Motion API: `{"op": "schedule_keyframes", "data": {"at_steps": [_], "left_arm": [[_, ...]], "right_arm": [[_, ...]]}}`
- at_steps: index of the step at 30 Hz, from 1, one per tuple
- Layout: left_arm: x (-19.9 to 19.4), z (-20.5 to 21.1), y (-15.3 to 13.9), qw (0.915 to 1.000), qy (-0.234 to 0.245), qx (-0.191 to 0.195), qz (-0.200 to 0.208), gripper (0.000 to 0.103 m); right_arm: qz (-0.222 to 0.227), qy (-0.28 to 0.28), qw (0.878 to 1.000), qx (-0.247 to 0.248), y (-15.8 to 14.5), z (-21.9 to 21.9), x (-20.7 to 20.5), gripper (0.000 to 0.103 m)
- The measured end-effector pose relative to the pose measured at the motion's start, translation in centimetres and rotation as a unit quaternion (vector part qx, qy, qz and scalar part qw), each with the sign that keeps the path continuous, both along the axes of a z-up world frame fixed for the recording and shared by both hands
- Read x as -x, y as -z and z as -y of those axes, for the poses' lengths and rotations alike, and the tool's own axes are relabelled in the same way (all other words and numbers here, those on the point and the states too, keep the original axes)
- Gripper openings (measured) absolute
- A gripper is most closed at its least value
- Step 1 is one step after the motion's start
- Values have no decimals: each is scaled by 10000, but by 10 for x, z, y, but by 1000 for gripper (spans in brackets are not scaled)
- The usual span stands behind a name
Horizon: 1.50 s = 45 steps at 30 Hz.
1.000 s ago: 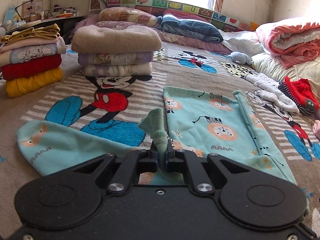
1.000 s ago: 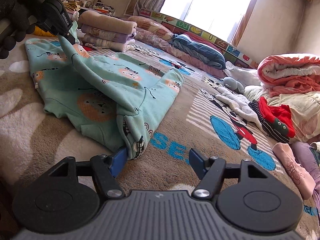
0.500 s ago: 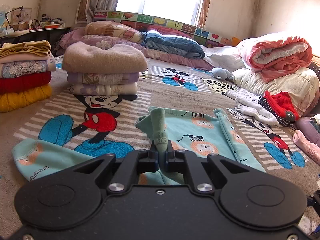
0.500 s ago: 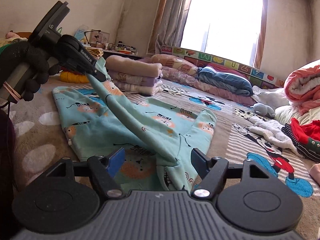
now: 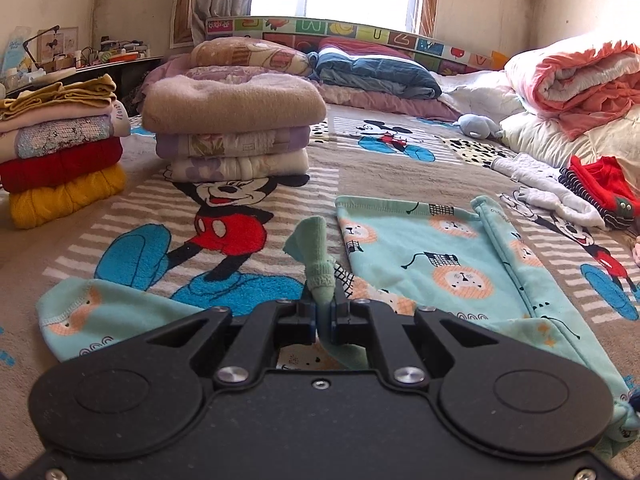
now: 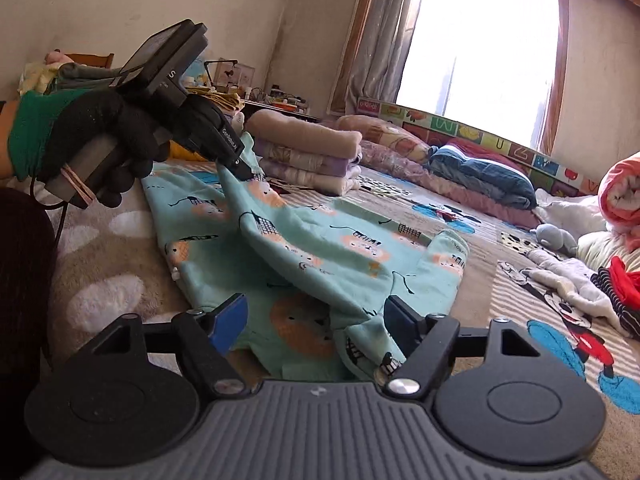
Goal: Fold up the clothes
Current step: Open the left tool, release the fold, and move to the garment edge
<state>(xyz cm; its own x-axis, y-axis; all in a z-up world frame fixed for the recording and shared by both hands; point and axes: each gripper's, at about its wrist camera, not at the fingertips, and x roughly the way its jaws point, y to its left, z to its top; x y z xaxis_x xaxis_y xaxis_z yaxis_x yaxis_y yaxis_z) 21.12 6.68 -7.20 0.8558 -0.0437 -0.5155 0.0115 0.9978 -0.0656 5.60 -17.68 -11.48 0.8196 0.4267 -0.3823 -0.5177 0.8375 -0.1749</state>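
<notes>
- Between the left gripper's closed jaws sits a ribbed green cuff, pinched tight and lifted off the blanket.
- From that cuff the mint lion-print garment slopes down in a raised fold toward the right gripper.
- Its blue-padded jaws stand wide apart, holding nothing, with cloth lying between and below them.
- A black-gloved hand holds the left tool.
- Far left stand two stacks of folded clothes; loose garments lie far right.

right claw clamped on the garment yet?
No. In the right wrist view the right claw stands wide open around the teal lion-print garment, blue pads apart.
</notes>
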Motion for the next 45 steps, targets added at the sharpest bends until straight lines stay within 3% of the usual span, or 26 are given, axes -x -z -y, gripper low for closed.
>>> {"op": "schedule_keyframes", "data": {"at_steps": [2,7,8,9,10,11,13,15,19,21,26,27,29,33,36,40,45], "left_arm": [[-4,4,7,9997,-27,-189,-165,5],[-14,11,22,9964,-129,-638,-544,7],[-13,11,21,9958,-209,-690,-565,17],[-11,10,19,9951,-332,-761,-544,41],[-8,9,16,9940,-494,-849,-486,51],[-4,8,11,9936,-609,-864,-394,53],[4,7,-2,9945,-721,-747,-164,53],[8,13,-17,9958,-694,-600,24,52],[7,47,-44,9991,-57,-332,246,51],[0,73,-55,9983,449,-244,284,36],[-59,150,-52,9867,1576,-353,-153,24],[-75,163,-48,9841,1715,-354,-296,19],[-105,185,-37,9800,1878,-298,-589,18],[-155,213,-11,9778,1836,-489,-885,15],[-188,215,1,9798,1721,-152,-1010,15],[-225,215,25,9811,1273,-342,-1415,15],[-244,203,32,9795,1035,140,-1723,15]], "right_arm": [[-490,48,9986,197,18,1,-11,78],[-620,-198,9979,71,8,3,-10,83],[-578,-244,9980,31,4,6,-10,82],[-535,-286,9982,-12,0,9,-10,81],[-462,-275,9985,-88,-4,12,-10,81],[-389,-264,9988,-165,-7,16,-11,81],[-252,-244,9989,-319,-14,23,-12,81],[-417,-350,9976,-426,-9,25,-17,81],[-647,-522,9962,-259,6,16,-18,85],[-626,-530,9964,-234,8,13,-16,88],[-617,-520,9964,-257,9,12,-15,90],[-615,-522,9965,-223,9,10,-16,91],[-608,-525,9967,-120,11,7,-16,93],[-653,-546,9964,-42,12,5,-17,95],[-713,-565,9958,-67,12,5,-18,96],[-774,-596,9951,-134,12,7,-20,97],[-812,-609,9946,-204,13,9,-23,98]]}}
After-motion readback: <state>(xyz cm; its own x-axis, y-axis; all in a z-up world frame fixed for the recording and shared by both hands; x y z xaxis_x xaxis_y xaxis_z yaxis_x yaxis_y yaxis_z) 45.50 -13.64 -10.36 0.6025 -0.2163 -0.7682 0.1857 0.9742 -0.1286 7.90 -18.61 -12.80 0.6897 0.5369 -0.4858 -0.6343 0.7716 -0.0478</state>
